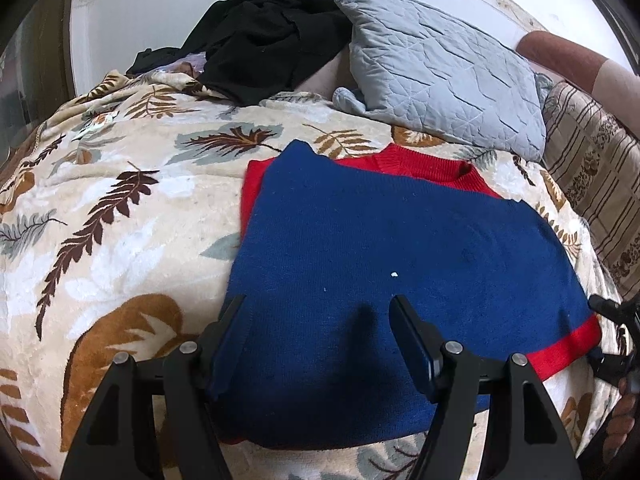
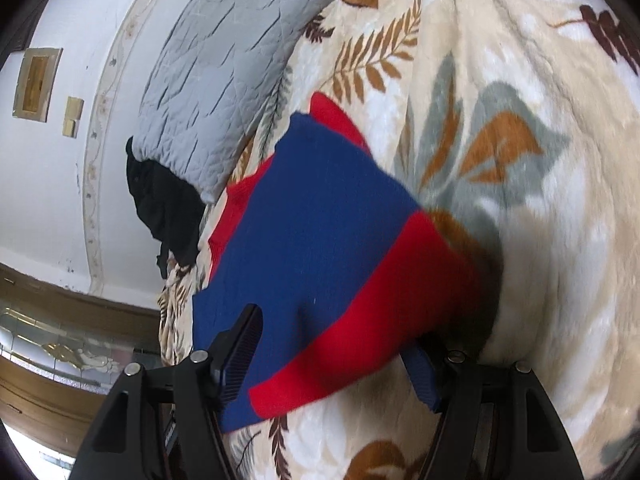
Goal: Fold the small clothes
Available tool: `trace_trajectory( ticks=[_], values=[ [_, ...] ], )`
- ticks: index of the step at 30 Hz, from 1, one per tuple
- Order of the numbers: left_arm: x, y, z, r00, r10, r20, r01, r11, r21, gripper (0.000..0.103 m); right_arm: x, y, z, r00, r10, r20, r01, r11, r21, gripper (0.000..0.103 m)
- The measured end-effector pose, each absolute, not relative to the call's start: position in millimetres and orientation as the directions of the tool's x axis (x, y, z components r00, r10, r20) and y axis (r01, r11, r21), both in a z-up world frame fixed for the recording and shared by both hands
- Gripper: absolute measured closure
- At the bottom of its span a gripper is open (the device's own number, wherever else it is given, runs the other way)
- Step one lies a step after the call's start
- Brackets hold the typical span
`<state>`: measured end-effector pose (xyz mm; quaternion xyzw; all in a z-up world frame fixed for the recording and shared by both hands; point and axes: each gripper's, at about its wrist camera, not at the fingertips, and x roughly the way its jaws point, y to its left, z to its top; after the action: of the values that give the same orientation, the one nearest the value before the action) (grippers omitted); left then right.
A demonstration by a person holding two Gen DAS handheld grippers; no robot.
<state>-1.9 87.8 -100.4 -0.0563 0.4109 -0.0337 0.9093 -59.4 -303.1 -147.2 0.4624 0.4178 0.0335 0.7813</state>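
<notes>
A small blue sweater with red trim [image 1: 380, 248] lies on the leaf-patterned blanket [image 1: 120, 220]. My left gripper [image 1: 316, 312] is open, its two fingers spread over the near edge of the sweater, with nothing between them but the flat cloth. In the right wrist view the sweater [image 2: 320, 240] lies between my right gripper's [image 2: 336, 332] open fingers, its red hem lifted and draped over the right finger, which is mostly hidden. The left finger [image 2: 240, 344] rests against the blue part. The right gripper also shows in the left wrist view [image 1: 616, 320] at the sweater's right edge.
A grey quilted pillow [image 1: 440, 72] and a black garment pile [image 1: 264, 36] lie at the head of the bed against the white wall. A striped patterned cushion [image 1: 592, 184] lies at the right. A person's arm [image 1: 576, 60] shows at the upper right.
</notes>
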Motion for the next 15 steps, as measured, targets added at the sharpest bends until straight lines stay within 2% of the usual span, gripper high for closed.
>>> trace_trajectory(
  ticks=[1, 2, 3, 4, 10, 12, 13, 14, 15],
  values=[
    [-1, 87, -102, 0.657, -0.106, -0.746, 0.018, 0.992, -0.125, 0.032, -55, -301, -145, 0.643, 0.423, -0.638, 0.320, 0.609, 0.726, 0.039],
    [0, 86, -104, 0.650, -0.101, -0.753, 0.020, 0.993, -0.116, 0.032, -53, -299, -143, 0.635, 0.401, -0.660, 0.315, 0.646, 0.695, 0.051],
    [0, 85, -106, 0.648, -0.095, -0.755, 0.021, 0.994, -0.107, 0.032, -47, -294, -143, 0.608, 0.375, -0.700, 0.307, 0.702, 0.643, 0.086],
    [-1, 83, -106, 0.652, -0.087, -0.753, 0.024, 0.995, -0.094, 0.032, -43, -293, -146, 0.590, 0.383, -0.711, 0.299, 0.714, 0.633, 0.092],
    [-3, 83, -96, 0.663, -0.085, -0.744, 0.011, 0.995, -0.104, 0.032, -63, -284, -112, 0.650, 0.284, -0.705, 0.220, 0.818, 0.532, 0.091],
    [0, 78, -92, 0.649, -0.110, -0.753, 0.016, 0.991, -0.131, 0.032, -55, -290, -136, 0.561, 0.326, -0.761, 0.256, 0.805, 0.534, 0.089],
    [0, 74, -90, 0.640, -0.118, -0.759, 0.022, 0.991, -0.135, 0.032, -57, -301, -149, 0.551, 0.397, -0.734, 0.270, 0.748, 0.607, 0.087],
    [0, 70, -89, 0.636, -0.119, -0.762, 0.030, 0.991, -0.130, 0.032, -58, -306, -148, 0.571, 0.412, -0.710, 0.264, 0.726, 0.635, 0.083],
    [1, 65, -88, 0.637, -0.119, -0.761, 0.038, 0.992, -0.123, 0.032, -63, -311, -142, 0.582, 0.415, -0.699, 0.248, 0.728, 0.639, 0.072]
  ],
)
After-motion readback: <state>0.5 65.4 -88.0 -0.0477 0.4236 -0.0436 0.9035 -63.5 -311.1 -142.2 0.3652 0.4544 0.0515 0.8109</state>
